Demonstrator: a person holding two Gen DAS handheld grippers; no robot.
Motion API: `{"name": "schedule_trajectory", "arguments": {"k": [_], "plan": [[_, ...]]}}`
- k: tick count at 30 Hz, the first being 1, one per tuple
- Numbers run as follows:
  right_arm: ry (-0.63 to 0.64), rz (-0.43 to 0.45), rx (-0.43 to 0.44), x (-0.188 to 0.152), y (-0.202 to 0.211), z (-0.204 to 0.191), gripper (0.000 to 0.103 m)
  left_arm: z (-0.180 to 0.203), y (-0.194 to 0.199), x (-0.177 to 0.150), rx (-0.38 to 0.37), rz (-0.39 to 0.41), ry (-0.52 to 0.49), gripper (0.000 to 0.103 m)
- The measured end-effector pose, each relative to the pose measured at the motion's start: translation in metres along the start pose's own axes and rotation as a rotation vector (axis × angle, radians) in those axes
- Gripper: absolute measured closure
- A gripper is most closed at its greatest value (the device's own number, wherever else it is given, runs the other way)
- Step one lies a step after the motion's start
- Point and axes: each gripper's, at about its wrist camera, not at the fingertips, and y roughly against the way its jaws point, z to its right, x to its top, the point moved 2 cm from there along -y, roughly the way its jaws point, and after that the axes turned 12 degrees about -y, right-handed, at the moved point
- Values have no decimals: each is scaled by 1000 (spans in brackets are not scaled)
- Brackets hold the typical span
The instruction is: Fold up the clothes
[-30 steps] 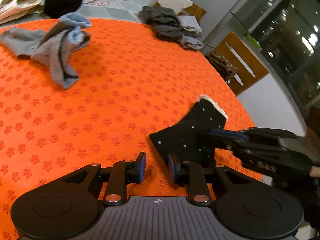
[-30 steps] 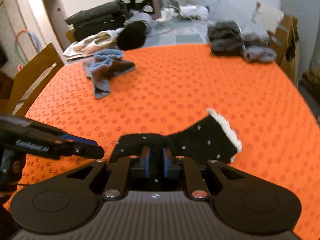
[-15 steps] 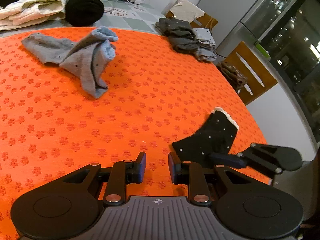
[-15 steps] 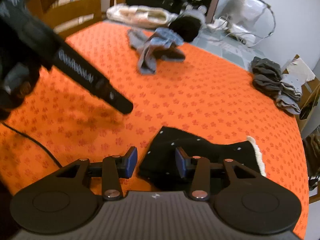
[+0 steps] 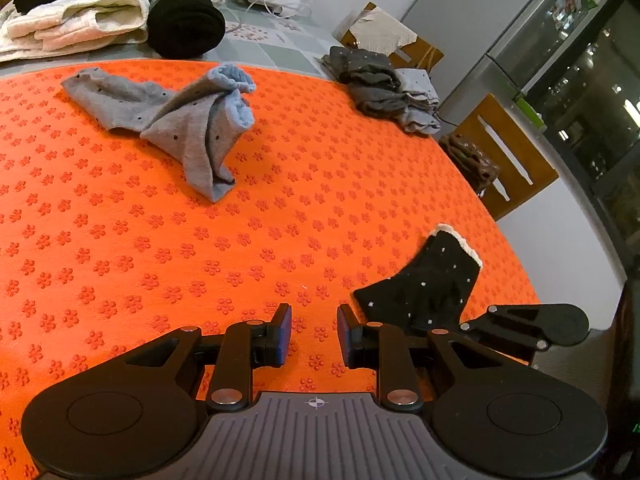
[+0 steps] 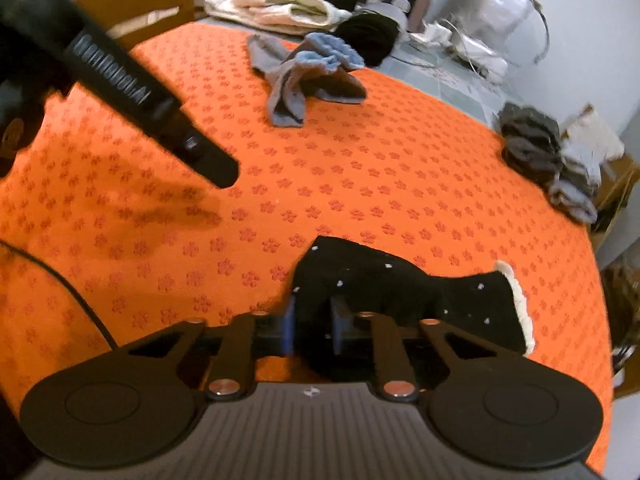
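Our right gripper [image 6: 312, 330] has its blue-padded fingers [image 6: 289, 330] either side of the near end of the black sock with tiny white dots and a fuzzy cream cuff [image 6: 404, 292]. The sock fabric sits right between the pads, but honestly we cannot tell whether they're actually pinching it or just straddling it. The sock lies flat-ish on the orange mat with the embossed flower pattern [image 6: 380, 168], cuff pointing off to the right, near the mat's right edge.

Our left gripper [image 5: 313, 332] is parted a moderate way with nothing between its pads, hovering over bare orange mat just left of that same sock [image 5: 424, 286]. In the left wrist view the right gripper [image 5: 520, 326] pokes in from the right at the sock's near edge. In the right wrist view the left gripper shows up as a blurry black bar [image 6: 140, 100] coming in from the upper left, casting a shadow on the mat.

Further out, a crumpled pair of grey socks with light blue cuffs [image 5: 188, 112] lies in the middle of the mat, well away from the black sock. A small stack of folded dark grey and light grey socks [image 5: 384, 88] sits at the far right edge. Past the mat there's a rolled black garment [image 5: 184, 24] beside a folded cream towel [image 5: 76, 24], and a wooden chair [image 5: 504, 160] stands off the right side.
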Motion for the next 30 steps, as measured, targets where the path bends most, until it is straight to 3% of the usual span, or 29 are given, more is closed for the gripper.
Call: {"name": "schedule_trajectory", "arguments": {"k": [4,9,20,24,30], "plan": [[-102,17,72,8,12,11,89,3,5,-1,6,10,-8,76],[-318,42,230,13,25,38,89,10,9,-2,22,20,-25,76],[-808,66,563,-10,18,141,89,51,1,7,45,17,-92,75],[-872,56,612,-16,14,178,88,77,-12,11,43,14,-117,75],[-861,12,604,-19,6,224,85,116,-32,19,40,10,-155,75]]}}
